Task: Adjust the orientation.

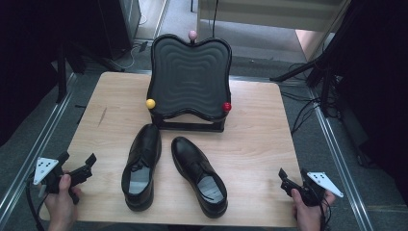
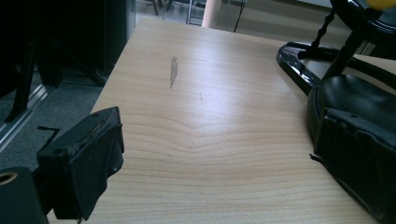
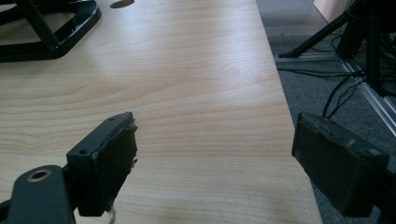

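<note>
We hold our left gripper (image 1: 77, 161) at the near left corner of the pale wooden table (image 1: 250, 134), its black jaws spread wide apart with nothing between them. In the left gripper view the bare wood grain runs between the two jaws, and one jaw pad stands in front of the heel of the nearer shoe without touching it. Our right gripper (image 1: 292, 179) sits at the near right corner, just at the table's edge, its jaws likewise released and empty; in the right gripper view one jaw hangs over the wood and the other over the grey floor beside the table.

Between the two grippers, well apart from both, lies the pair of glossy black leather lace-up shoes. The left black leather shoe (image 1: 142, 166) rests flat with its toe pointing away from us, leaning slightly toward the right. The right black leather shoe (image 1: 199, 175) lies just beside it, its toe angled toward the first shoe's toe and its heel near the table's front edge. The two are close but apart.

Beyond the toes stands a black tilted stand with a wavy ribbed panel (image 1: 189, 79), its frame resting on the table. A yellow knob (image 1: 150, 103) sits at its lower left corner, a red knob (image 1: 226, 106) at its lower right, and a pink knob (image 1: 192, 34) on top.
</note>
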A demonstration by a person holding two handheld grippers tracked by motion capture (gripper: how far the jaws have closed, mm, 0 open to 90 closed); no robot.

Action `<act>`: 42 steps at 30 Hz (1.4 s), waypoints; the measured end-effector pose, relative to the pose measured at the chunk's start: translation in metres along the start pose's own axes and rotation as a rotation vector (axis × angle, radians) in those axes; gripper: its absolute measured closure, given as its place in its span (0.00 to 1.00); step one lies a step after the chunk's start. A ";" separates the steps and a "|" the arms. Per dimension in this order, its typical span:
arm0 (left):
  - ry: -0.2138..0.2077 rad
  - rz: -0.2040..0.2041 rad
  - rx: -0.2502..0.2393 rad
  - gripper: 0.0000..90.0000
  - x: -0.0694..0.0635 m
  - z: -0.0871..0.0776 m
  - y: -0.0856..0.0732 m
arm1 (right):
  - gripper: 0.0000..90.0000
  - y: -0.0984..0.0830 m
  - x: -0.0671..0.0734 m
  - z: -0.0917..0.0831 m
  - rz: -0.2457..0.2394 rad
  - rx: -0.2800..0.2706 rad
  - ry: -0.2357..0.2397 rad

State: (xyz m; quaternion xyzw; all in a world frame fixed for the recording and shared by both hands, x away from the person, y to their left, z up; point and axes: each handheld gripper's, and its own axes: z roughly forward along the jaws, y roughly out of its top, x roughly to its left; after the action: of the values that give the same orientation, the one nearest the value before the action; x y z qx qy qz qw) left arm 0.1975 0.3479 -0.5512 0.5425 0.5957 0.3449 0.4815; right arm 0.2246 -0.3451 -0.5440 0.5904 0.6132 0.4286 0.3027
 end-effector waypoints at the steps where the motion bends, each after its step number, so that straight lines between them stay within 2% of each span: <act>1: 0.000 0.000 0.000 0.03 0.000 0.000 0.000 | 0.19 0.002 -0.001 -0.002 0.000 0.000 0.007; 3: -0.002 0.001 -0.001 0.03 0.000 0.000 0.000 | 0.21 0.003 0.000 -0.003 0.011 0.001 0.016; 7: -0.004 -0.001 -0.002 0.03 0.000 -0.001 0.000 | 0.22 0.010 0.007 -0.007 -0.008 0.000 0.051; 11: -0.004 0.002 -0.001 0.03 0.000 -0.001 0.000 | 0.21 0.018 0.024 -0.012 -0.062 -0.011 0.097; 13: -0.002 0.004 0.001 0.03 -0.001 0.000 0.000 | 0.22 0.022 0.033 -0.013 -0.079 0.002 0.120; 14: -0.001 0.005 0.000 0.03 -0.001 0.000 0.000 | 0.23 0.025 0.041 -0.014 -0.094 0.010 0.152; 15: -0.001 0.005 0.000 0.03 -0.001 0.000 0.000 | 0.23 0.025 0.041 -0.014 -0.094 0.010 0.152; 18: -0.003 0.015 0.003 0.03 -0.002 0.000 0.000 | 0.24 0.029 0.053 -0.016 -0.123 0.010 0.160; 27: 0.000 0.026 0.007 0.03 -0.003 0.000 0.000 | 0.32 0.039 0.086 -0.028 -0.165 -0.006 0.242; 33: 0.005 0.035 0.011 0.03 -0.004 0.001 0.000 | 0.36 0.039 0.105 -0.031 -0.228 -0.002 0.277; 34: 0.012 0.042 0.009 0.03 -0.005 0.000 0.000 | 0.36 0.038 0.113 -0.032 -0.249 0.010 0.284; 35: 0.014 0.055 0.016 0.03 -0.006 0.000 0.000 | 0.36 0.038 0.113 -0.032 -0.249 0.010 0.284; 36: 0.006 0.069 0.028 0.03 -0.008 0.000 0.001 | 0.36 0.037 0.119 -0.031 -0.261 0.013 0.295; 37: -0.010 0.082 0.047 0.03 -0.009 -0.001 0.003 | 0.36 0.037 0.119 -0.031 -0.261 0.013 0.295; 39: -0.065 0.070 0.074 0.03 -0.015 -0.002 0.006 | 0.36 0.035 0.125 -0.030 -0.273 0.013 0.302; 41: -0.104 0.080 0.090 0.03 -0.025 -0.005 0.010 | 0.36 0.035 0.127 -0.029 -0.279 0.011 0.309; 42: -0.129 0.102 0.091 0.03 -0.032 -0.008 0.013 | 0.36 0.034 0.128 -0.029 -0.279 0.015 0.309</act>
State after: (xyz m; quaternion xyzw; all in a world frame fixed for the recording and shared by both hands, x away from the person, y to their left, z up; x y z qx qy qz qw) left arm 0.1919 0.3198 -0.5307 0.6145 0.5501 0.3058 0.4756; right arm 0.1993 -0.2259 -0.4833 0.4294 0.7314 0.4633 0.2570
